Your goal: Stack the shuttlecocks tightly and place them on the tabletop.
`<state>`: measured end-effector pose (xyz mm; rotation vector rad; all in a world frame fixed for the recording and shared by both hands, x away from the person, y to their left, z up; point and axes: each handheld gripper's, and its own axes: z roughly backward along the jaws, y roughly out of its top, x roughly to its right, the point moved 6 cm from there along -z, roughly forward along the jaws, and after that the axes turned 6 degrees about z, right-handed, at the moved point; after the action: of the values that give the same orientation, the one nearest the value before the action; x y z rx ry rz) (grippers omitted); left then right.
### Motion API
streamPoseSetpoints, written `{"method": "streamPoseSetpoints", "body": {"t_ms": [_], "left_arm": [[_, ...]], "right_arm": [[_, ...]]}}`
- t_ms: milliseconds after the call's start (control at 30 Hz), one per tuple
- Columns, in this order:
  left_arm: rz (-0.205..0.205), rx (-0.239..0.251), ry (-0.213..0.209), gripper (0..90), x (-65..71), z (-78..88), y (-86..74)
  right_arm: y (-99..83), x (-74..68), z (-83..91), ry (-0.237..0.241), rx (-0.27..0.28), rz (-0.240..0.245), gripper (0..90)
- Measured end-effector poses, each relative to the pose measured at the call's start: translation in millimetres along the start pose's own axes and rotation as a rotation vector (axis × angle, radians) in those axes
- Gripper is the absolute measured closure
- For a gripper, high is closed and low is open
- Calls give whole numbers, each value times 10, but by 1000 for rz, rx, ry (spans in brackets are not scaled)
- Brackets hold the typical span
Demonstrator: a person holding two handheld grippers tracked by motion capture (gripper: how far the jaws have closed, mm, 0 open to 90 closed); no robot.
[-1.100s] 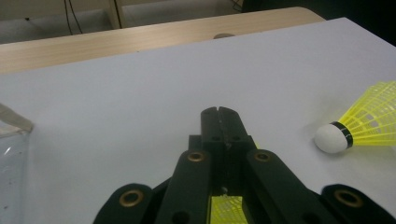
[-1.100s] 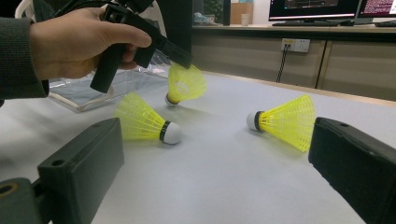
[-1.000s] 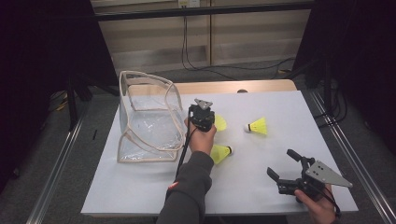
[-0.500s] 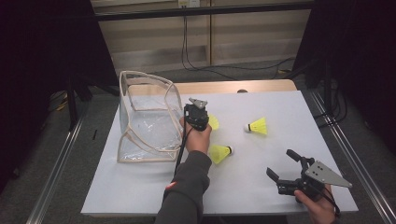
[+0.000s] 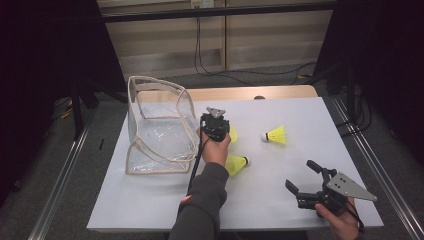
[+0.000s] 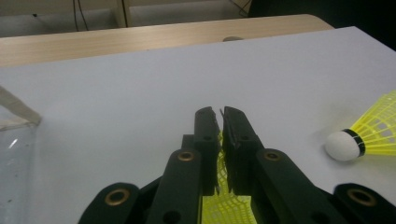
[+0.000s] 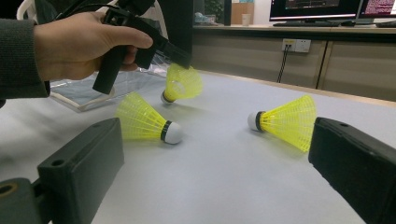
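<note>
The left gripper [image 5: 219,131] grasps the mesh skirt of a yellow shuttlecock [image 5: 232,133] near the middle of the white table [image 5: 300,120], just right of a clear plastic bag [image 5: 157,125] with a beige rim. In the high view the gripper body covers most of that shuttlecock, so just a sliver of yellow shows at its right. The left gripper view shows the grip itself: the 2 black jaws stand almost together, with the yellow mesh [image 6: 224,196] pinched between the pads; they have just been opening very slightly, and the mesh is between them. The right gripper view shows it from the side: the held shuttlecock [image 7: 182,84] hangs from the jaw tips with its cork end low, at or just above the table; I cannot tell whether it touches.

The right gripper [image 5: 306,181] rests at the near right of the table, its jaws spread wide and released, holding nothing.

2 more shuttlecocks lie on their sides. 1 [image 5: 236,164] is just near of the left hand [image 5: 215,147], its white cork pointing right. The other [image 5: 276,135] lies farther right, well apart, cork pointing left. In the right gripper view both lie between that gripper's 2 jaws, farther off.

The bag stands just left of the left gripper. Past the table's far edge runs a wooden strip [image 5: 240,93] with cables behind it. The right gripper view shows monitors [image 7: 322,9] far off; their writing is too small to read.
</note>
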<state>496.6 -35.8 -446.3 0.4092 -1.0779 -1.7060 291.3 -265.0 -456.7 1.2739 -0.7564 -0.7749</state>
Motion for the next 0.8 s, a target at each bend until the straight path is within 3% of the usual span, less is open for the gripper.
{"method": "streamPoseSetpoints", "body": {"t_ms": [267,800], "left_arm": [[4,-9,-39,791,89,-91,-53],[-20,-39,-42,751,117,-136,-110]], "right_arm": [[3,-2,1,1,1,2,27],[2,-1,1,1,2,1,27]]}}
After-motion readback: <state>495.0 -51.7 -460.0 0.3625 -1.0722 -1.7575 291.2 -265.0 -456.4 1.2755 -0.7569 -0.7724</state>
